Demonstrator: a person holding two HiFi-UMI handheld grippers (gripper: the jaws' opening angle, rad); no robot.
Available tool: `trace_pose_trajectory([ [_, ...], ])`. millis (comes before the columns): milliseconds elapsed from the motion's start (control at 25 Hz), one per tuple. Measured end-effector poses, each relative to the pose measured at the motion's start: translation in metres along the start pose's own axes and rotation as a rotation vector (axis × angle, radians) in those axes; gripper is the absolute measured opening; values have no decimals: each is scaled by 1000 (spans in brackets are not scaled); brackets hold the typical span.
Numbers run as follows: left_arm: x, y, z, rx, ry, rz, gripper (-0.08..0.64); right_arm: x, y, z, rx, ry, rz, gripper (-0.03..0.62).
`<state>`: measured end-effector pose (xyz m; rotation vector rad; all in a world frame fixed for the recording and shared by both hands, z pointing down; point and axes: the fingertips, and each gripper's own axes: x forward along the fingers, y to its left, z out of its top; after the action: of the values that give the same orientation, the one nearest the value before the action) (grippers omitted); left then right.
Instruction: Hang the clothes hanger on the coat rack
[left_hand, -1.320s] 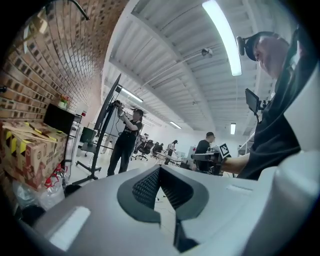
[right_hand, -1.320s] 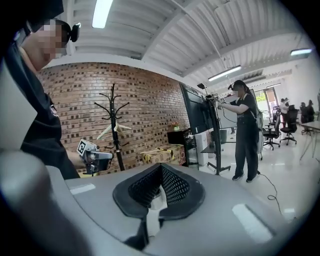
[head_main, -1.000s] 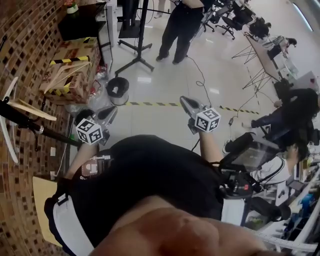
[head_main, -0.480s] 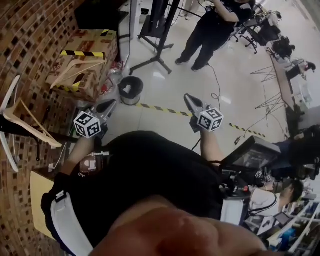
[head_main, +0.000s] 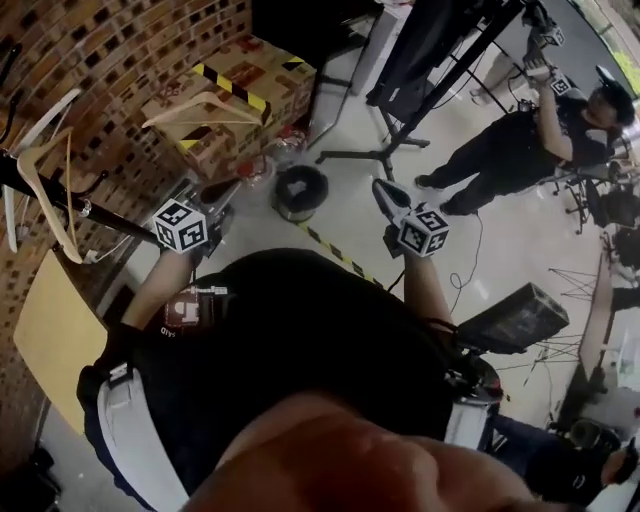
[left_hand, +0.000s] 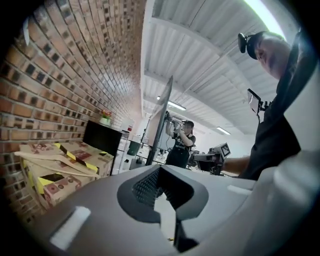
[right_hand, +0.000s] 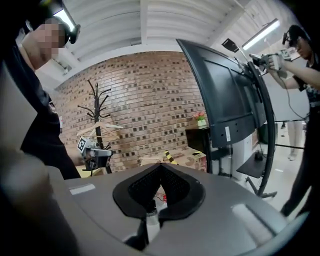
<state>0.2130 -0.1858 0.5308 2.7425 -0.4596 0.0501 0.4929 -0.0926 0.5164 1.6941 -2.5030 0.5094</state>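
A dark coat rack stands by the brick wall at the left, with a wooden hanger and a white one on its arm. Another wooden hanger lies on cardboard boxes beyond my grippers. My left gripper is shut and holds nothing, level and short of the boxes. My right gripper is also shut and empty, out over the floor. The right gripper view shows the coat rack, its hangers and the left gripper. In the left gripper view the boxes lie ahead at the left.
A black bin sits on the floor between the grippers, with yellow-black floor tape beside it. A large screen on a black stand rises behind. Another person works at the far right. A pale tabletop is under the rack.
The view has swung toward the brick wall, so the boxes, bin and rack now sit nearer the middle. Both grippers swept across with it and stayed shut and empty.
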Motion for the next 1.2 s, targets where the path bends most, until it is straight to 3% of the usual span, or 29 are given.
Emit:
trace_pose_trajectory([
  [160,11,5,2,-17,-10,89,-8,49,-23,-1,-21,68,127,14],
  [400,-14,45,3,-12,-18,205,-8,138,-15,-12,-18,175,249,17],
  [600,-37,98,11,-5,-45,226,-8,223,11,-16,-53,283,294,71],
  [880,-65,164,20,-18,-42,235,-8,330,22,-17,-94,399,284,106],
  [1080,-76,201,23,-44,-56,322,-8,402,33,-29,-164,516,340,121],
  [1200,-71,218,24,-58,-62,388,-8,452,17,-45,-190,591,378,129],
])
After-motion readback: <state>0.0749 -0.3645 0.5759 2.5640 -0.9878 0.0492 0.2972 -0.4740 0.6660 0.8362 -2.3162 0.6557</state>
